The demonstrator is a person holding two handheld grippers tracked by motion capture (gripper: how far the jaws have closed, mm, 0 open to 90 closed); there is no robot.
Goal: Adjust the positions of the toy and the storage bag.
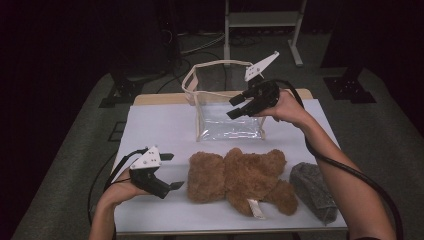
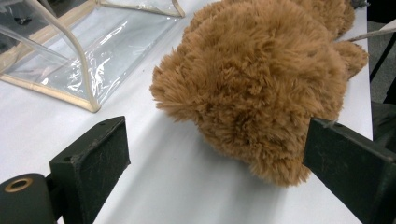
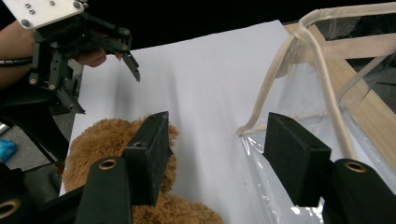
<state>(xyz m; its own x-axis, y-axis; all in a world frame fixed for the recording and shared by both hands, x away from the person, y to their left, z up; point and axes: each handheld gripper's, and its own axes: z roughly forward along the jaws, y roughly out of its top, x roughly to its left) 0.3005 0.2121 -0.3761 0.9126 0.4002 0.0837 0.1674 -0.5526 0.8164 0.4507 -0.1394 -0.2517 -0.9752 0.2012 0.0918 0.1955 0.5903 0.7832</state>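
A brown plush bear (image 1: 235, 175) (image 2: 261, 84) (image 3: 98, 140) lies on the white table (image 1: 160, 125) near the front edge. My left gripper (image 1: 176, 171) (image 2: 217, 163) rests at the front left. It is open and aimed at the bear's near end, which sits just ahead of the jaws without touching them. Behind the bear stands a clear plastic bag (image 1: 227, 125) (image 2: 70, 51) (image 3: 329, 93) with beige trim, its top open. Held above the bag's right side, my right gripper (image 1: 231, 107) (image 3: 222, 154) is open with nothing between its fingers.
A grey knitted cloth (image 1: 312, 190) lies at the front right beside the bear. A strip of wooden tabletop shows behind the white sheet. Dark floor, cables and a metal stand lie beyond the table.
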